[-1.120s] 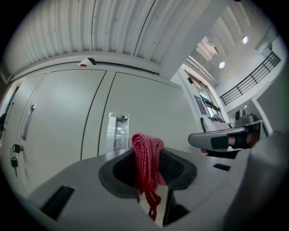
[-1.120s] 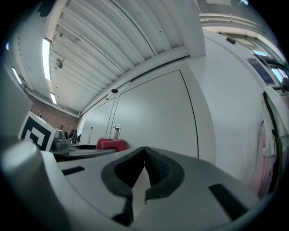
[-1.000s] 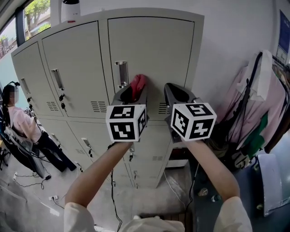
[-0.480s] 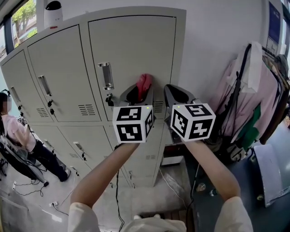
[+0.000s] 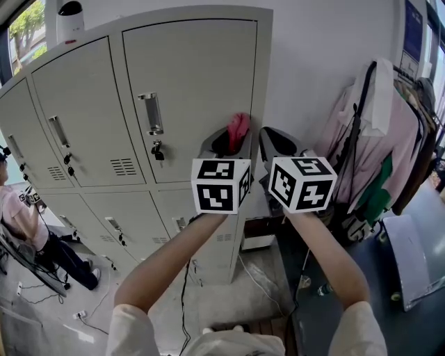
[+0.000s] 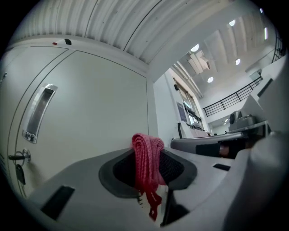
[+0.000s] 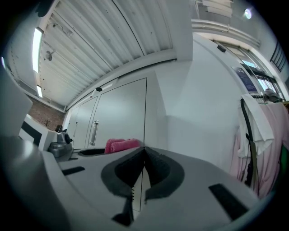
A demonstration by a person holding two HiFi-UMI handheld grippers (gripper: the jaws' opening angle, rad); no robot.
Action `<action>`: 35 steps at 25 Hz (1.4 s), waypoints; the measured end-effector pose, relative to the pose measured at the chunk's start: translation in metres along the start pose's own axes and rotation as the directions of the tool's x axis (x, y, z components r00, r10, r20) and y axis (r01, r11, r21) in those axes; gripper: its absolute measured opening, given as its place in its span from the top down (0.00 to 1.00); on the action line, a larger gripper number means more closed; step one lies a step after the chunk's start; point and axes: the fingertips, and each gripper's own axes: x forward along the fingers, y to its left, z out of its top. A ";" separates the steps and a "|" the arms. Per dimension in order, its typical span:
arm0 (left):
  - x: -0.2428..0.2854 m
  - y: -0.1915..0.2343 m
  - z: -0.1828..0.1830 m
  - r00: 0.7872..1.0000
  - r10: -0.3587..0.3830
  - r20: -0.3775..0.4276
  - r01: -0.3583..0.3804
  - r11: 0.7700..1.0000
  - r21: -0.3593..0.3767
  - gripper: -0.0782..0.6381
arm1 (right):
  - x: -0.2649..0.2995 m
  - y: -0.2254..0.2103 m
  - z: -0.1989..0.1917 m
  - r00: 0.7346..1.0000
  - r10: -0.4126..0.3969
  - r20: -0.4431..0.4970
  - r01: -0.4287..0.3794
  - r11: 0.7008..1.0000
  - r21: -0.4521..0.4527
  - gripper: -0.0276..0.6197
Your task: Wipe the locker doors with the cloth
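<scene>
A grey bank of lockers stands ahead, its upper right door (image 5: 195, 97) nearest me, with a metal handle (image 5: 150, 113) and a key below it. My left gripper (image 5: 235, 142) is shut on a folded pink cloth (image 5: 238, 129), held close to that door's lower right corner; whether the cloth touches the door I cannot tell. In the left gripper view the cloth (image 6: 147, 159) stands up between the jaws against the door (image 6: 95, 122). My right gripper (image 5: 274, 144) is shut and empty, just right of the locker's edge. The right gripper view shows the cloth (image 7: 121, 145) to its left.
A white wall (image 5: 327, 49) runs right of the lockers. Clothes on a rack (image 5: 379, 153) hang at the far right. More locker doors (image 5: 76, 111) extend left, with a white appliance (image 5: 69, 17) on top. A seated person (image 5: 21, 222) is at the far left; cables lie on the floor.
The left gripper with the cloth has slid right across the upper right door, from beside the handle to near the door's right edge. The right gripper stayed beside it.
</scene>
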 end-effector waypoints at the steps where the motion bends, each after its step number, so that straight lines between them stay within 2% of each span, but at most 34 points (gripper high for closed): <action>1: 0.001 -0.004 -0.002 1.000 -0.007 -0.006 0.007 1.000 0.009 0.72 | 0.000 0.000 0.000 1.000 -0.001 0.000 0.001 1.000 0.001 0.95; 4: -0.003 -0.017 -0.010 0.999 -0.025 -0.021 0.026 0.999 0.047 0.72 | -0.002 0.000 0.001 1.000 -0.003 0.006 0.003 1.000 0.004 0.95; 7: -0.017 -0.017 -0.018 1.000 -0.019 -0.014 0.020 0.999 0.035 0.72 | -0.001 0.001 -0.001 1.000 0.003 0.003 -0.003 1.000 0.018 0.95; 14: -0.061 0.026 -0.013 0.996 0.080 0.025 -0.080 0.997 0.005 0.72 | 0.018 0.031 -0.008 0.998 0.069 0.009 -0.070 0.997 0.044 0.95; 22: -0.099 0.094 -0.007 0.974 0.225 0.020 -0.225 0.974 -0.001 0.72 | 0.036 0.097 -0.015 0.982 0.191 0.011 -0.191 0.981 0.042 0.95; 29: -0.104 0.130 -0.014 0.954 0.301 -0.010 -0.301 0.954 0.014 0.72 | 0.044 0.122 -0.024 0.975 0.224 0.002 -0.224 0.974 0.036 0.95; 35: -0.096 0.134 -0.019 0.945 0.327 -0.007 -0.327 0.945 0.028 0.72 | 0.040 0.114 -0.033 0.978 0.206 -0.014 -0.206 0.978 0.037 0.95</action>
